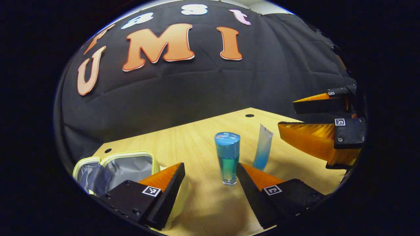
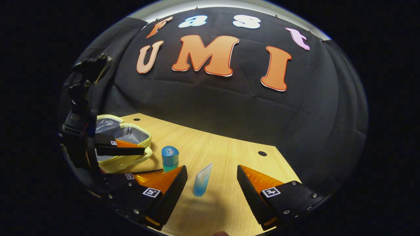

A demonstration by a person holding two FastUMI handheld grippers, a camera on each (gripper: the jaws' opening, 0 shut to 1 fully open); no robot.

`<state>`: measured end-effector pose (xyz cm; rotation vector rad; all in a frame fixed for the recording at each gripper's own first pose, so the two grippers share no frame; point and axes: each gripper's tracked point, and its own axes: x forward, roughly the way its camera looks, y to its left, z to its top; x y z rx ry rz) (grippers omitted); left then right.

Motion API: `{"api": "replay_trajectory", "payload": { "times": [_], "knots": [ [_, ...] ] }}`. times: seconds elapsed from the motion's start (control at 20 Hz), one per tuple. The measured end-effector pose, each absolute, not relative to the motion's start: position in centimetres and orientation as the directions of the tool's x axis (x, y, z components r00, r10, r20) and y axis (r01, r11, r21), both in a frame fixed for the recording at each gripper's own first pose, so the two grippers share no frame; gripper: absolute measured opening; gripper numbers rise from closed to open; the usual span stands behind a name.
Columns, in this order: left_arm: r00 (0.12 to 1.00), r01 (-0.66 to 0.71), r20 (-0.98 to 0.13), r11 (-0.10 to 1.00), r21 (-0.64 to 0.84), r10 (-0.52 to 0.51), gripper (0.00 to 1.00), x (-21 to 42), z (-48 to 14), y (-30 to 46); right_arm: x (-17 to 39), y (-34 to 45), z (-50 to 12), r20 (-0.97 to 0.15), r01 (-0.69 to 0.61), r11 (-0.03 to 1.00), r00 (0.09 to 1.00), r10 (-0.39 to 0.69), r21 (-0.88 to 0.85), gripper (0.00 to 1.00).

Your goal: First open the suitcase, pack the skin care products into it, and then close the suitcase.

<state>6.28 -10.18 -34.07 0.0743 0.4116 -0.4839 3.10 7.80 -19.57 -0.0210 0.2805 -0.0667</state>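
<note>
Both grippers [image 1: 210, 170] [image 2: 211, 173] wide, empty; bottle [image 1: 227, 157] upright between left fingers, tube [image 2: 202, 181] right of bottle, open suitcase [image 1: 128, 167] left

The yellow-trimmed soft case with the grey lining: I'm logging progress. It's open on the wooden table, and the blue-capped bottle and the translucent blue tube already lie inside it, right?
Not quite. The yellow-trimmed soft case is open, but the blue-capped bottle and the translucent blue tube stand on the wooden table outside it, as the right gripper view shows.
</note>
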Motion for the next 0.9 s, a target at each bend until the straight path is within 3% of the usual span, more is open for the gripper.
{"api": "replay_trajectory", "payload": {
  "times": [0.15, 0.45, 0.5, 0.55, 0.6, 0.9],
  "knots": [
    [0.782, 0.486, -0.414, 0.871, -0.063, -0.466, 0.95, 6.4, -35.6, -12.2, 3.6, 7.2, -21.2, -0.292, 0.059, 0.998, 0.954, -0.064, -0.025, 0.96],
    [0.763, 0.477, -0.451, 0.875, -0.089, -0.462, 0.73, 7.6, -38.1, -14.7, 3.9, 6.9, -25.0, -0.364, 0.009, 1.000, 0.931, -0.009, -0.004, 0.96],
    [0.770, 0.477, -0.433, 0.874, -0.097, -0.468, 0.69, 8.0, -37.8, -14.9, 4.2, 7.0, -25.7, -0.375, -0.004, 1.000, 0.927, 0.002, -0.004, 0.96],
    [0.769, 0.472, -0.435, 0.875, -0.106, -0.468, 0.51, 9.0, -38.5, -15.5, 4.5, 7.1, -26.2, -0.381, -0.014, 1.000, 0.925, 0.012, -0.004, 0.96],
    [0.764, 0.474, -0.440, 0.873, -0.115, -0.472, 0.46, 8.2, -37.9, -15.2, 4.8, 7.3, -26.5, -0.384, -0.028, 1.000, 0.923, 0.028, 0.005, 0.96],
    [0.788, 0.415, -0.424, 0.894, -0.170, -0.446, 0.40, 9.1, -36.4, -14.4, 6.9, 8.9, -29.3, -0.427, -0.105, 0.992, 0.896, 0.123, 0.065, 0.97]
  ]
}}
